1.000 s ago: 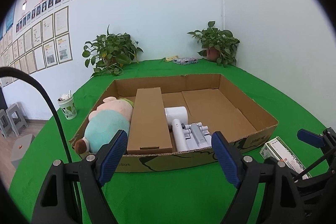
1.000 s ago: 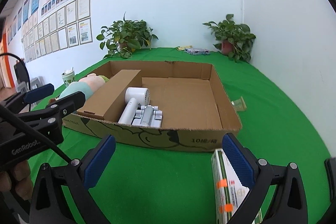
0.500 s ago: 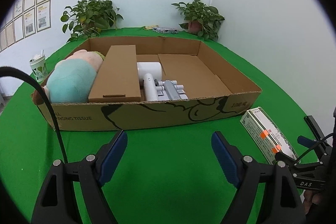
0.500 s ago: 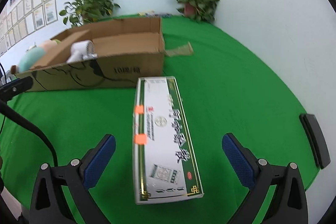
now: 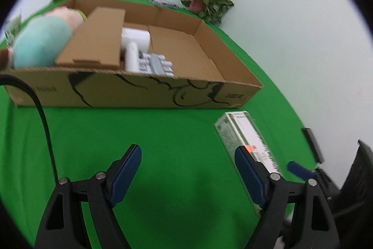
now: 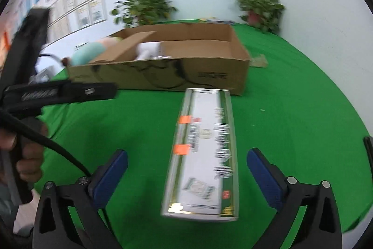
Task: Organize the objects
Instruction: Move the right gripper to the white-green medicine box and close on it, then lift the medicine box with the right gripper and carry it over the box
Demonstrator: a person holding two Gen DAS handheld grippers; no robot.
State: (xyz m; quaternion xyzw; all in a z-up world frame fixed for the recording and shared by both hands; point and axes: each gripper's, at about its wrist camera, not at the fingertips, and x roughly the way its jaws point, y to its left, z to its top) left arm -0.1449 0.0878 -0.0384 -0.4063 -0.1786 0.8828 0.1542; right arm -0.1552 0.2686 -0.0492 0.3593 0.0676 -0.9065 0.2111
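Observation:
A long white and green carton lies on the green table, in front of the right corner of a shallow cardboard tray. My right gripper is open and straddles the carton's near end, with green cloth showing between each pad and the carton. In the left wrist view my left gripper hangs open over bare cloth, and the carton lies just beyond its right finger. The tray holds a plush toy, a brown box and a white hair dryer.
Two potted plants stand at the back by the white wall. A black strip lies at the table's right edge. A clear scrap lies right of the tray. A hand holds the left gripper's handle.
Both grippers have sunk and tipped down toward the table. The right one has come over the carton, which now lies between its jaws. The left one has rolled.

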